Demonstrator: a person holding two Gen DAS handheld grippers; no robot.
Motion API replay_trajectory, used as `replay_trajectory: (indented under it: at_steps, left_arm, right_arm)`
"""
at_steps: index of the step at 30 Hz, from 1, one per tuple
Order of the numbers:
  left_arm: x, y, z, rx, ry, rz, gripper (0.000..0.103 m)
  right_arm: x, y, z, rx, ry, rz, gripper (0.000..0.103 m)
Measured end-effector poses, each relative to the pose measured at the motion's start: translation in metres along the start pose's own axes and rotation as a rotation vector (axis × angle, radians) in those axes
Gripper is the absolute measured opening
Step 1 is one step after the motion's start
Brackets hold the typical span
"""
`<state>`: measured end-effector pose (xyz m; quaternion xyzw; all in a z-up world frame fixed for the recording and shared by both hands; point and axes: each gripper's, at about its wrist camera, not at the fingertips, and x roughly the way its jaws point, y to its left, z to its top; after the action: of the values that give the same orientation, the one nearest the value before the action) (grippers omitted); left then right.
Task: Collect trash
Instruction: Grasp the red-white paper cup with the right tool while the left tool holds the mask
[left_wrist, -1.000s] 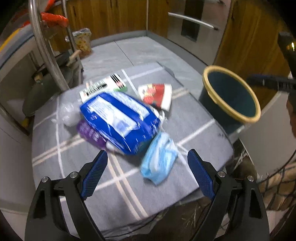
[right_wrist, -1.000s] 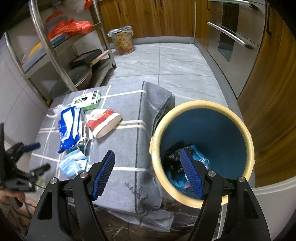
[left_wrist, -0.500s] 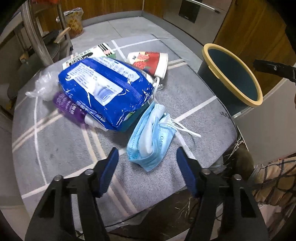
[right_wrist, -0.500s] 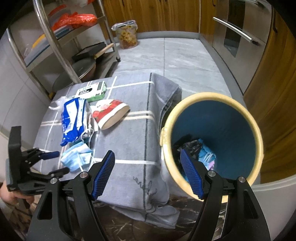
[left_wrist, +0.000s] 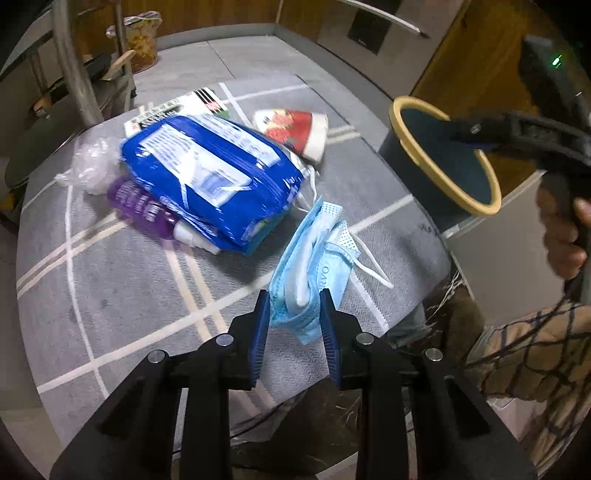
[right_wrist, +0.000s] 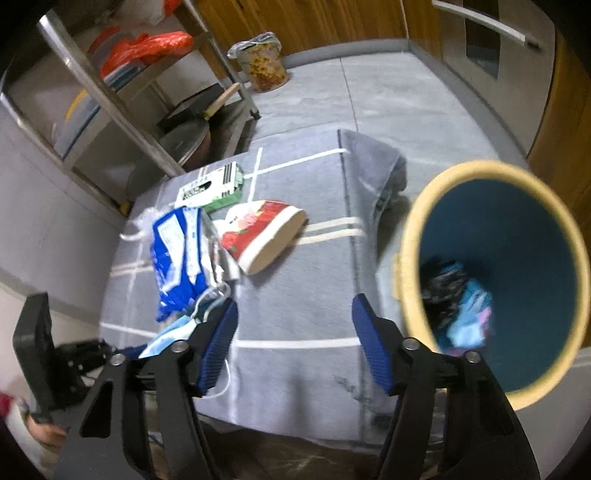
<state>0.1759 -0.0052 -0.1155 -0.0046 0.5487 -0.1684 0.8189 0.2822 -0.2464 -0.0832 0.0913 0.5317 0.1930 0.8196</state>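
Note:
My left gripper (left_wrist: 295, 314) is shut on a crumpled light-blue face mask (left_wrist: 314, 258) at the near edge of the grey-clothed table (left_wrist: 129, 295). Behind it lie a blue plastic pack (left_wrist: 210, 177), a purple tube (left_wrist: 140, 206), a red-and-white paper cup (left_wrist: 295, 129) on its side, a green-white box (left_wrist: 173, 110) and a clear bag (left_wrist: 92, 166). The blue bin with yellow rim (left_wrist: 443, 158) stands right of the table. My right gripper (right_wrist: 291, 332) is open and empty above the table edge, beside the bin (right_wrist: 517, 258), which holds trash.
A metal shelf rack (right_wrist: 129, 110) with pans and an orange bag stands behind the table. A lined waste basket (right_wrist: 262, 62) sits on the floor by wooden cabinets (right_wrist: 314, 22). An oven front (right_wrist: 491, 48) is at the far right.
My left gripper moved forward and down and closed on the face mask. My right gripper drifted left, so the bin now sits further right in its view.

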Motion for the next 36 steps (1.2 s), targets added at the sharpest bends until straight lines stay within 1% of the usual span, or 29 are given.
replay_trajectory:
  at_steps: [1, 6, 11, 15, 19, 24, 27, 29, 32, 36]
  left_arm:
    - [-0.004, 0.002, 0.001, -0.005, -0.011, -0.002, 0.027]
    - [-0.031, 0.013, 0.008, -0.028, -0.078, -0.024, 0.027]
    - [-0.049, 0.021, 0.018, -0.063, -0.135, -0.046, 0.027]
    - [-0.061, 0.031, 0.024, -0.085, -0.166, -0.020, 0.027]
    - [-0.067, 0.044, 0.028, -0.126, -0.179, -0.015, 0.027]
    - [-0.076, 0.051, 0.032, -0.148, -0.197, -0.011, 0.027]
    - [-0.077, 0.053, 0.035, -0.152, -0.201, -0.012, 0.027]
    - [-0.076, 0.054, 0.036, -0.153, -0.201, -0.013, 0.027]
    - [-0.076, 0.053, 0.039, -0.152, -0.203, -0.021, 0.027]
    - [-0.077, 0.047, 0.044, -0.142, -0.210, -0.021, 0.027]
  right_arm:
    - [0.003, 0.000, 0.001, 0.016, 0.004, 0.013, 0.060]
    - [0.024, 0.001, 0.011, 0.128, 0.021, 0.107, 0.058]
    - [0.049, 0.004, 0.019, 0.226, 0.035, 0.169, 0.057]
    - [0.067, 0.008, 0.023, 0.269, 0.035, 0.182, 0.054]
    - [0.084, 0.008, 0.025, 0.309, 0.044, 0.186, 0.054]
    - [0.105, 0.008, 0.025, 0.369, 0.059, 0.209, 0.046]
    - [0.112, 0.009, 0.026, 0.379, 0.057, 0.213, 0.037]
    - [0.114, 0.009, 0.027, 0.381, 0.058, 0.205, 0.025]
    - [0.113, 0.007, 0.028, 0.371, 0.052, 0.203, 0.011]
    - [0.101, 0.009, 0.031, 0.331, 0.017, 0.207, 0.004]
